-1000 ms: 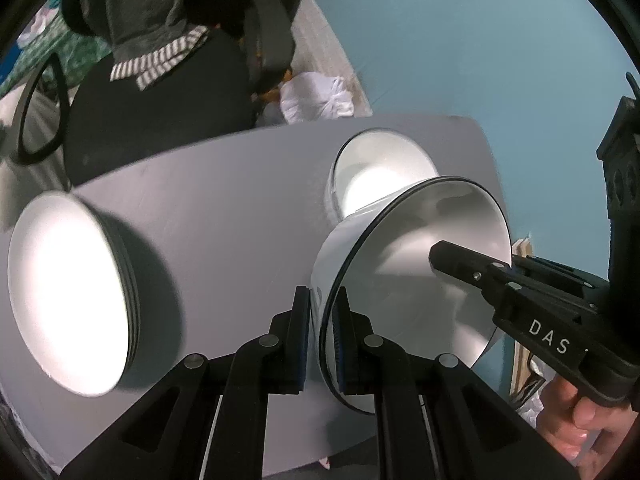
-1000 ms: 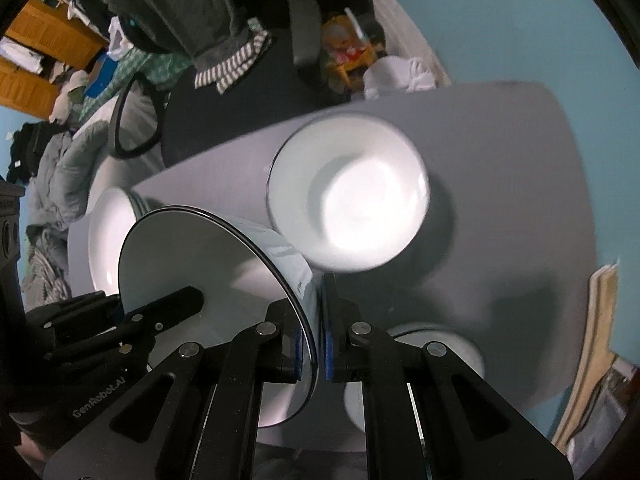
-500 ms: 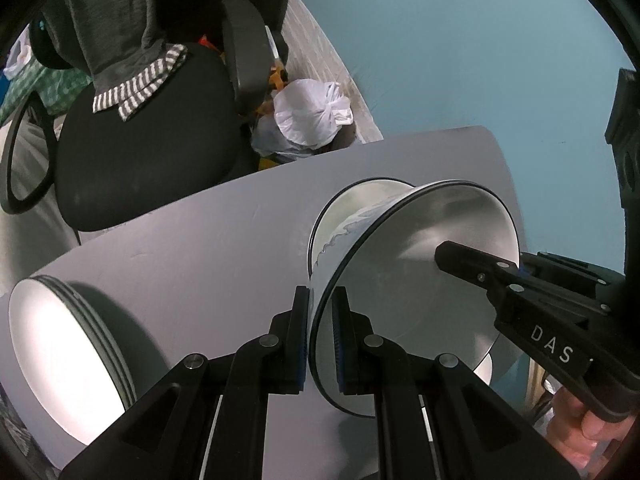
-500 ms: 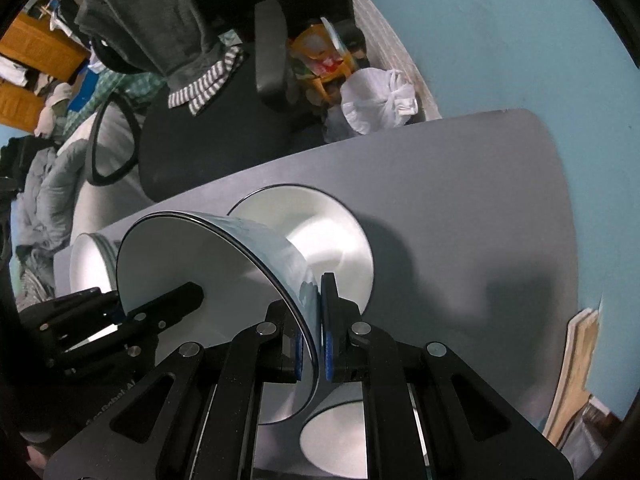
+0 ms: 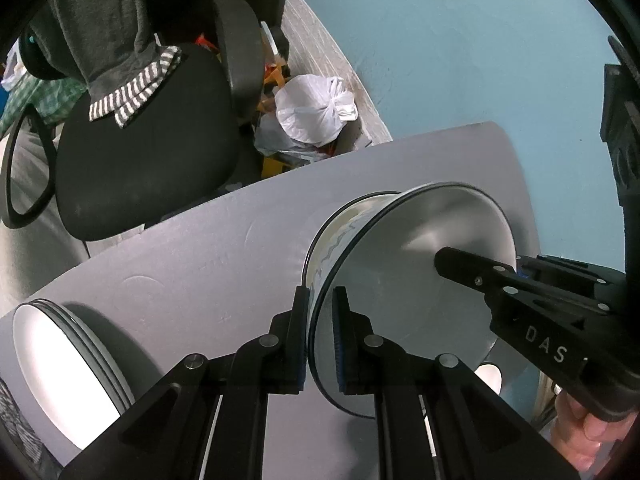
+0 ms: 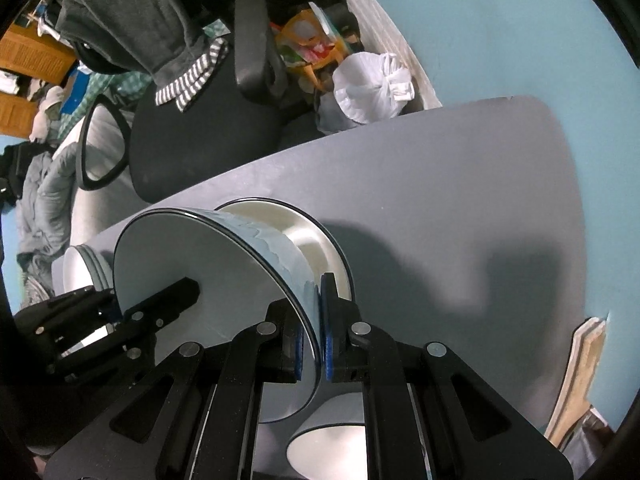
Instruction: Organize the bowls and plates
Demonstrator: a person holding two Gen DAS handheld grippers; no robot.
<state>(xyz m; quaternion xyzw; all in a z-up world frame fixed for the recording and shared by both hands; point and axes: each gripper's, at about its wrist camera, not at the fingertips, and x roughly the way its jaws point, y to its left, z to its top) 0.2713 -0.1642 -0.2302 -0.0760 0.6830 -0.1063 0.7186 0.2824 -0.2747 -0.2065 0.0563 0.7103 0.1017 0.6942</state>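
Note:
Both grippers hold one white bowl with a dark rim and a pale blue wavy outside [image 5: 404, 296] [image 6: 192, 276]. My left gripper [image 5: 321, 340] is shut on its near rim. My right gripper [image 6: 313, 346] is shut on the opposite rim. The bowl sits low over a second white bowl [image 6: 308, 240] on the grey table [image 5: 200, 264]; only that bowl's edge [image 5: 340, 216] shows in the left view. I cannot tell whether the two touch. A stack of white plates [image 5: 60, 368] [image 6: 84, 268] lies at the table's left.
Another white bowl [image 6: 332, 448] stands on the table below my right gripper. A black office chair [image 5: 152, 140] with grey clothes stands beyond the far table edge. A white tied bag [image 5: 312, 108] lies on the floor by the blue wall.
Both grippers have carried the held bowl forward and down over the second bowl, which is now mostly covered. The plate stack has slid toward the left edge of view.

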